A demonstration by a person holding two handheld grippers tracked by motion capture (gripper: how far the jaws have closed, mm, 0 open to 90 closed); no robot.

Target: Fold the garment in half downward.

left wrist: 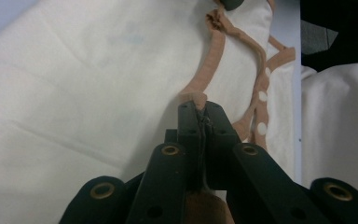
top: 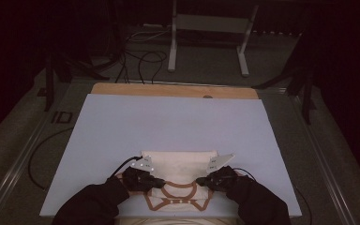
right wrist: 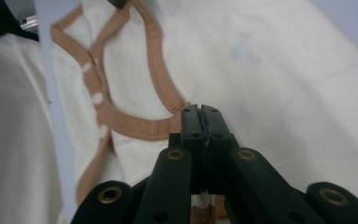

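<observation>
Two grippers, left [top: 146, 174] and right [top: 209, 176], are clamped on the brown neckline [top: 180, 193] of a folded cream shirt [top: 180, 161], which is spread away from them at the table's [top: 178, 122] near edge.

A pale blue table [top: 168, 122] carries a folded cream garment [top: 180, 164] at its near edge.

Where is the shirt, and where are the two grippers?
Shirt [top: 180, 161]: high view, on the cream cloth above the collar.
Left gripper [left wrist: 199, 108]: left gripper view, at the jaw tips shut on the shirt's brown trim.
Right gripper [right wrist: 200, 112]: right gripper view, at the jaw tips shut on the trim.
</observation>
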